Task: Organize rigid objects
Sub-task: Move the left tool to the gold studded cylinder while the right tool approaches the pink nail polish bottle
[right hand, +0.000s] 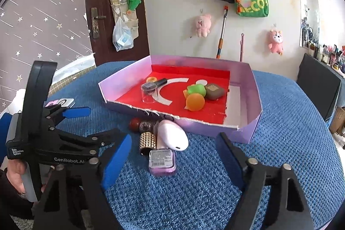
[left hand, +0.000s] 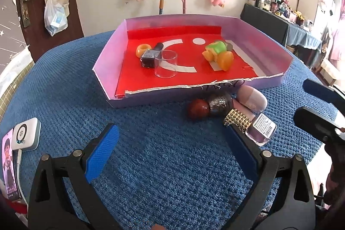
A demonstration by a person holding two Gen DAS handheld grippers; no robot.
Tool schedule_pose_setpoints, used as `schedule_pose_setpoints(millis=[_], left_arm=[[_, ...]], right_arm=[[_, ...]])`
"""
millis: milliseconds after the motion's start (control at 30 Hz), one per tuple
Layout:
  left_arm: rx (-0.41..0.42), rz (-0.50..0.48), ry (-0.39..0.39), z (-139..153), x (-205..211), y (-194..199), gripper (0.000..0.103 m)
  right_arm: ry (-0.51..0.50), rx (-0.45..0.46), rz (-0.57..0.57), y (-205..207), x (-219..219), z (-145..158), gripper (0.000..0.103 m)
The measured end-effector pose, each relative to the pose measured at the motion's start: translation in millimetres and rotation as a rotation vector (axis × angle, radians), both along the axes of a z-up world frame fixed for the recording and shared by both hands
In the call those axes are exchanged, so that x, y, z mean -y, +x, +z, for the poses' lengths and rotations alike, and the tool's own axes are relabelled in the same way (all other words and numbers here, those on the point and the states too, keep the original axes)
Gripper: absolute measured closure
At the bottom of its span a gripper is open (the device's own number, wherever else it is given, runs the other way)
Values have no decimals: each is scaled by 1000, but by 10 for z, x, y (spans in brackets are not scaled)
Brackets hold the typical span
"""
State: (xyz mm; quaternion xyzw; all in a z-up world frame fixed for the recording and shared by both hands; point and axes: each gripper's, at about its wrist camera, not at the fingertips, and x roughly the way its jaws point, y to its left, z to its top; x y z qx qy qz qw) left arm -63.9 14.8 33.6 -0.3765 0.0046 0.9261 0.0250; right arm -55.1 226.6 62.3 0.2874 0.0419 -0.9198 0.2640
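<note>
A purple tray (left hand: 107, 61) (right hand: 254, 100) with a red floor holds a clear cup (left hand: 166, 64), an orange ring (left hand: 142, 50), a dark small bottle (left hand: 151, 56) and a green-and-orange toy (left hand: 217, 53). In front of it lie a red ball (left hand: 197, 110), a dark glittery piece (left hand: 221, 102), a pink case (right hand: 172, 135) and a purple nail polish bottle (right hand: 161, 162) with a gold studded cap (right hand: 147, 141). My right gripper (right hand: 173, 154) is open, its pads either side of that bottle without touching it. My left gripper (left hand: 172, 143) is open over bare cloth.
A blue textured cloth (left hand: 161, 176) covers the round table. A white charger (left hand: 25, 135) and a phone (left hand: 8, 165) lie at its left edge. The left gripper (right hand: 94, 122) shows close beside the right one. A dark chair (right hand: 319, 87) stands to the right.
</note>
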Motion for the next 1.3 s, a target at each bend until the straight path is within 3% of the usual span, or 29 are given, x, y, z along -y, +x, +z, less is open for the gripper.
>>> schedule_pose_setpoints(millis=[200, 500, 600, 1300], left_arm=[[21, -12, 60, -41, 40, -16, 3], [11, -29, 85, -38, 23, -17, 6], [18, -44, 90, -44, -14, -38, 14], [62, -112, 89, -113, -344, -286, 16]], right_arm=[[13, 28, -3, -31, -2, -68, 42], [3, 82, -36, -141, -75, -166, 54], [0, 96, -45, -174, -104, -184, 54], [26, 157, 53, -122, 28, -362, 54]])
